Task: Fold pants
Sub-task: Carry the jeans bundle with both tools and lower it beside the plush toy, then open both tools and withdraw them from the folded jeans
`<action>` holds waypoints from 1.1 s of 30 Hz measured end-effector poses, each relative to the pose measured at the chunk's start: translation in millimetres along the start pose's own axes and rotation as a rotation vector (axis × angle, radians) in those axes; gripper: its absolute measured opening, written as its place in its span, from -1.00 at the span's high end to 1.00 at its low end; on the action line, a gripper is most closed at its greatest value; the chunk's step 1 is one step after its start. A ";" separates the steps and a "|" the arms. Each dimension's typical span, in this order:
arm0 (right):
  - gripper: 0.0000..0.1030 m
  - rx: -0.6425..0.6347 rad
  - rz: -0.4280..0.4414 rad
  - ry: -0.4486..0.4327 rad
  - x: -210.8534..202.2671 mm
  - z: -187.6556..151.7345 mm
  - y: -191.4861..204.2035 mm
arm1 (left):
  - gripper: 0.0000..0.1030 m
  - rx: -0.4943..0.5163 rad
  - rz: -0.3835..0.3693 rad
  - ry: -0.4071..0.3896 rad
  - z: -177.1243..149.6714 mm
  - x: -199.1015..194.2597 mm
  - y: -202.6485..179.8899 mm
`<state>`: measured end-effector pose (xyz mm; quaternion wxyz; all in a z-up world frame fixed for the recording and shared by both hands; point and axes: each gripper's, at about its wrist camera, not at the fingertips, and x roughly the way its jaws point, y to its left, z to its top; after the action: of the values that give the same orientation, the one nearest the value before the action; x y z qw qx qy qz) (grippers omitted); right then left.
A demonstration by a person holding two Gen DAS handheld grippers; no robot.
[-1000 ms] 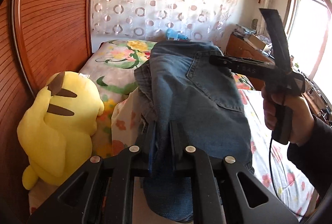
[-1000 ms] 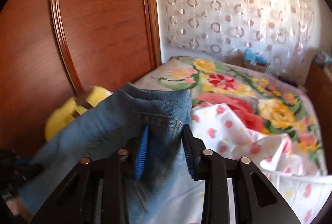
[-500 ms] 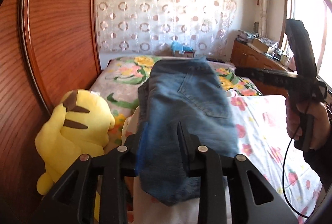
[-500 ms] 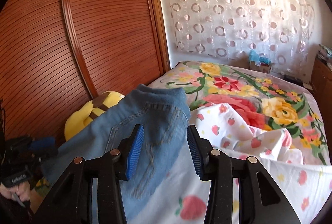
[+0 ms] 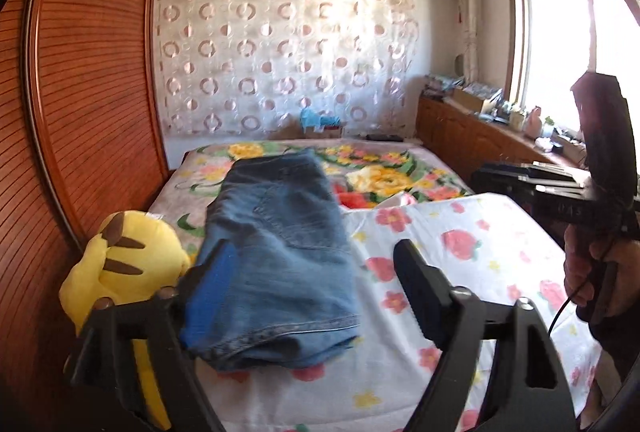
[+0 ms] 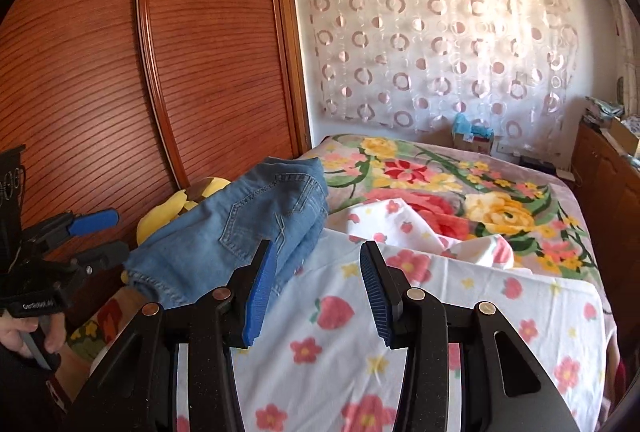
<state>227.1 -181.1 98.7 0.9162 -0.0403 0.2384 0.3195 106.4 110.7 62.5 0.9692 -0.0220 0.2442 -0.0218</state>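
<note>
Looking along the left tongs (image 5: 312, 264): jaws spread wide, gripping nothing, the folded pants (image 5: 276, 252) lying flat on the bed (image 5: 460, 272) beside a yellow plush (image 5: 124, 268). Right view: right tongs (image 6: 316, 280) likewise agape and empty, held just short of the pants, which suggests the fold is finished.

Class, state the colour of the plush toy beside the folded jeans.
Yellow plush toy with brown ear stripes; left wrist view shows it best.
</note>
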 end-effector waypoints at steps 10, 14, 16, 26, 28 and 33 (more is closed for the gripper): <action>-0.14 0.018 -0.058 -0.040 -61.6 -40.0 2.7 | -0.73 0.006 -0.008 -0.014 -1.0 -15.2 -44.0; -0.37 0.043 -0.109 -0.064 -92.8 -55.7 4.7 | -0.73 -0.003 -0.016 -0.015 -2.8 -22.6 -61.5; -0.39 0.061 -0.144 -0.077 -108.6 -60.7 5.5 | -0.73 0.001 -0.029 -0.018 -3.2 -27.7 -73.0; -0.42 0.086 -0.288 -0.151 -169.9 -77.0 25.2 | -0.73 0.005 -0.028 -0.035 2.2 -41.9 -108.9; -0.42 0.087 -0.300 -0.163 -176.6 -78.8 30.4 | -0.73 0.005 -0.029 -0.031 4.2 -41.6 -112.3; -0.42 0.093 -0.317 -0.181 -186.9 -85.1 42.8 | -0.73 0.031 -0.021 -0.030 7.0 -43.4 -124.3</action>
<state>38.7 -272.2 113.3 0.9737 -0.0061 0.1601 0.1619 67.7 -10.8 95.7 0.9727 -0.0100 0.2289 -0.0355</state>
